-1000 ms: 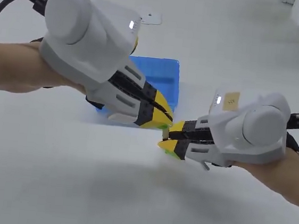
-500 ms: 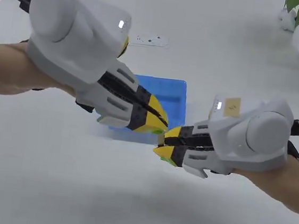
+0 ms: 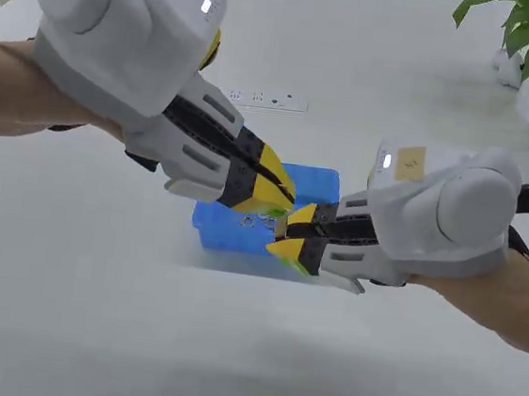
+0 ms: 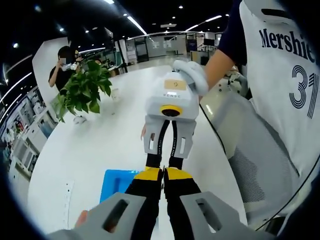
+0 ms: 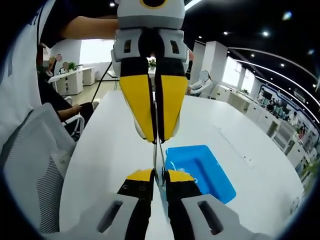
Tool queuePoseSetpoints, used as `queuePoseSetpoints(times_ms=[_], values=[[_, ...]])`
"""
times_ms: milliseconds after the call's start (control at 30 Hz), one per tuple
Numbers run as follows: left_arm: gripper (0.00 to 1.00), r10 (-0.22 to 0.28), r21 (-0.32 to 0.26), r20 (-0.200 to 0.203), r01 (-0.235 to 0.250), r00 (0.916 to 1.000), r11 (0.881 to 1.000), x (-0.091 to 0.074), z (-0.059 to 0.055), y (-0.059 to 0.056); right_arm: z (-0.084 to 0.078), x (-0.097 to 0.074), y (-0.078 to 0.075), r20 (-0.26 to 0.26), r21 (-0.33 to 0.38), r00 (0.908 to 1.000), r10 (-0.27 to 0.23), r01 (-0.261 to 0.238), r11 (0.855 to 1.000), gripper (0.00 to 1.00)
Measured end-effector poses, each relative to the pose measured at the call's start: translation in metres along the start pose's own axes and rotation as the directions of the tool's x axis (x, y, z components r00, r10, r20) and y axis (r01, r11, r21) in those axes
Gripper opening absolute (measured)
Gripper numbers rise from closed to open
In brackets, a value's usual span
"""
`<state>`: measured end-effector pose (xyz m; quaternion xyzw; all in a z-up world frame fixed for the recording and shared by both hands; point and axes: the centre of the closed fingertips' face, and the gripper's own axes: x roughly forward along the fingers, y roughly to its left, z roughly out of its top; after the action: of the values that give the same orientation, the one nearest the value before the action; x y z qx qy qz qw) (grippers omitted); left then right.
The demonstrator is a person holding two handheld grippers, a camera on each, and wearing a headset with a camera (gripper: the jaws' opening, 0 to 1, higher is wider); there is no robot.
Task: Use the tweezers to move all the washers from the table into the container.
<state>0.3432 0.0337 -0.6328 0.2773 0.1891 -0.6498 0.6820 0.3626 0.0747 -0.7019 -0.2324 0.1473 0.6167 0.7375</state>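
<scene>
Surface: white table (image 3: 81,321); blue container (image 3: 320,187) under the tips; washers too small to make out
Tweezers (image 5: 157,150): thin metal, bridging both grippers' tips above the container
Left gripper (image 3: 276,199): jaws pressed onto the tweezers
Right gripper (image 3: 280,243): jaws pinching their other end
Handling: light, springy, slick; likely grip mid-leg, gently

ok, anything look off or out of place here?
Only this: the tweezers are pinched by both grippers at once, left gripper and right gripper meeting tip to tip by the blue container. Nothing looks spilled or damaged.
</scene>
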Motion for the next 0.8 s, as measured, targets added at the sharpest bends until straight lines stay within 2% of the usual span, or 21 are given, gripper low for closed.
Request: queuePoseSetpoints(times_ms=[33,67,133,167,267,333,400,467,500,700,800], values=[[0.06,0.004,0.012,-0.001,-0.003,1.0,1.0,0.0,-0.007,0.009,0.002,0.001,-0.004,0.002,0.0,1.0,-0.007,0.007,1.0,0.1],[0.06,0.006,0.015,-0.002,-0.006,1.0,1.0,0.0,-0.008,0.013,0.003,0.001,-0.006,0.003,-0.002,0.9999,-0.01,0.01,1.0,0.1],[0.06,0.013,0.017,0.004,-0.013,0.9999,1.0,-0.004,-0.001,0.015,0.005,0.002,-0.014,0.01,-0.001,0.9997,-0.02,0.02,1.0,0.1],[0.06,0.015,0.018,0.006,-0.015,0.9999,1.0,-0.004,-0.006,0.02,0.005,0.002,-0.017,0.013,0.004,0.9997,-0.022,0.022,1.0,0.1],[0.06,0.025,0.02,0.011,-0.025,0.9996,1.0,-0.005,-0.007,0.03,0.007,0.004,-0.029,0.01,-0.014,0.9992,-0.038,0.038,0.999,0.1],[0.06,0.032,0.021,0.016,-0.032,0.9994,0.999,-0.007,-0.01,0.043,0.007,0.005,-0.035,0.009,-0.018,0.999,-0.045,0.045,0.999,0.1],[0.06,0.033,0.021,0.017,-0.033,0.9993,0.999,-0.007,-0.012,0.049,0.007,0.008,-0.041,0.007,-0.024,0.9988,-0.049,0.049,0.999,0.1],[0.06,0.031,0.023,0.017,-0.032,0.9994,0.999,-0.006,-0.016,0.061,0.006,0.011,-0.046,0.004,-0.029,0.9986,-0.052,0.053,0.998,0.1],[0.06,0.03,0.022,0.017,-0.03,0.9994,0.999,-0.006,-0.017,0.063,0.004,0.013,-0.05,0.004,-0.026,0.9985,-0.054,0.054,0.998,0.1],[0.06,0.034,-0.008,0.01,-0.033,0.9994,0.999,0.002,-0.038,0.083,-0.011,0.032,-0.07,-0.014,0.0,0.9981,-0.06,0.06,0.998,0.1],[0.06,0.024,-0.023,-0.007,-0.024,0.9997,0.999,0.009,-0.05,0.087,-0.02,0.043,-0.072,-0.03,0.005,0.9984,-0.047,0.047,0.999,0.1]])
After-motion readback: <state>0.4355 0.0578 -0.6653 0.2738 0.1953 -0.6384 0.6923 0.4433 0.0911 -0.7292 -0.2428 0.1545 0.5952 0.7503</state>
